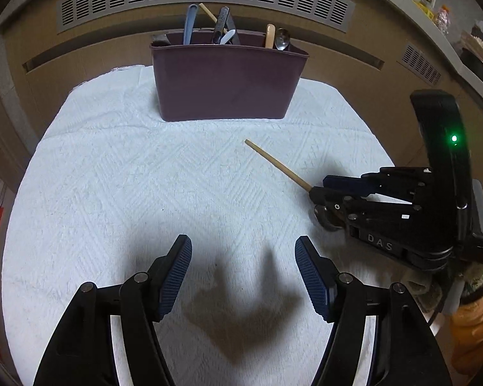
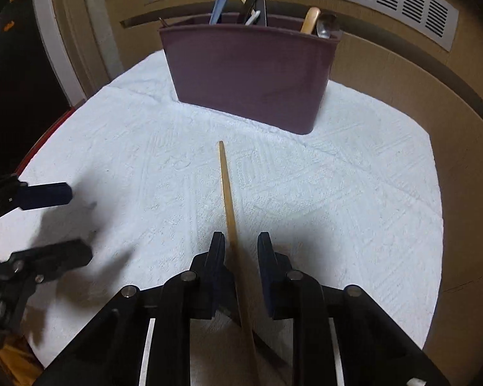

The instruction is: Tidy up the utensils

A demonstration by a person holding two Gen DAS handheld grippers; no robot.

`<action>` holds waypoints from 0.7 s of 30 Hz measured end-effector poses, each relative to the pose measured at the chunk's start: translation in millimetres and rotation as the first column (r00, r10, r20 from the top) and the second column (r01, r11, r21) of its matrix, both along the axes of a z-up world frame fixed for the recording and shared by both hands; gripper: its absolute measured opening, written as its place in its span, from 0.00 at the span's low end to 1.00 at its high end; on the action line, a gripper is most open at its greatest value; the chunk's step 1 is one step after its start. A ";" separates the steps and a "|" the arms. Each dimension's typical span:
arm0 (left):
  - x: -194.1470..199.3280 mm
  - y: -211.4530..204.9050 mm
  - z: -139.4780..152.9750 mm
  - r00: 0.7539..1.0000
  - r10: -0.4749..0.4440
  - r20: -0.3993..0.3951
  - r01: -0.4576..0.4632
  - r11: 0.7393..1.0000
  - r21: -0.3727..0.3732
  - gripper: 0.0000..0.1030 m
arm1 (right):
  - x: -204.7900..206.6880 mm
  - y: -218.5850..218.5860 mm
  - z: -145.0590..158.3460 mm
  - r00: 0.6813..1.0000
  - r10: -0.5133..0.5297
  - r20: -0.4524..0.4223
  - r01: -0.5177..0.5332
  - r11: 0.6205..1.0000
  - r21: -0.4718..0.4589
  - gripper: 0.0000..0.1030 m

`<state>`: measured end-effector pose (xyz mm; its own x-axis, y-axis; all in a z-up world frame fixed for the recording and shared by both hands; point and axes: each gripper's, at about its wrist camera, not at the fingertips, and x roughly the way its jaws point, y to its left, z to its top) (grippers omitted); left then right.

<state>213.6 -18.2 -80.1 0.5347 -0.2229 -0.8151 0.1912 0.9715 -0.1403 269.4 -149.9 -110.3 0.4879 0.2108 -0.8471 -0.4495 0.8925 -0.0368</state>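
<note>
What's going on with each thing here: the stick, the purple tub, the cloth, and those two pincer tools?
Wooden chopstick: lying flat on the towel, between the right gripper's fingers, not yet clamped.
Purple caddy: upright, holding utensils standing on end.
White towel: spread flat.
Right gripper: partly closed around the chopstick, a gap still showing.
Left gripper: open, empty, above the towel.

chopstick point(image 2: 227, 199) on towel point(image 2: 338, 193) | caddy point(image 2: 251, 74) behind it, holding utensils point(image 2: 318, 25)

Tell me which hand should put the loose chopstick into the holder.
Right. The chopstick lies between the right gripper fingers, pointing towards the holder. The left gripper is open over bare towel.
</note>
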 end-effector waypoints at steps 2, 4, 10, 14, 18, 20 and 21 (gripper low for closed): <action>-0.6 -1.2 0.5 1.000 -0.002 -0.003 0.002 1.000 0.002 0.67 | -5.6 0.1 -2.5 1.000 0.013 -0.004 -0.013 1.000 -0.014 0.12; -0.5 -4.6 0.7 1.000 -0.005 -0.008 0.005 1.000 0.003 0.67 | -12.7 -1.3 -4.2 1.000 0.026 -0.011 -0.026 0.999 -0.025 0.07; -1.8 -19.5 2.5 0.999 -0.034 -0.013 0.034 0.999 0.021 0.67 | -25.1 -37.1 6.5 0.999 -0.027 0.023 0.028 0.999 -0.041 0.06; -4.5 -31.5 3.3 0.998 -0.060 -0.015 0.061 0.998 0.034 0.67 | -24.1 -65.3 8.2 0.994 -0.092 0.051 0.096 0.993 -0.068 0.06; -6.0 -39.3 -0.7 0.995 -0.091 -0.047 0.093 0.995 0.023 0.67 | -28.4 -78.7 5.3 0.994 -0.099 0.055 0.102 0.992 -0.071 0.12; -5.4 -44.1 -5.4 0.991 -0.107 -0.078 0.108 0.994 0.003 0.67 | -38.5 -78.8 1.1 0.993 -0.091 0.071 0.098 0.990 -0.097 0.34; -5.8 -46.1 -7.3 0.990 -0.113 -0.089 0.113 0.994 -0.002 0.67 | -41.3 -77.1 -0.9 0.993 -0.086 0.076 0.093 0.990 -0.103 0.47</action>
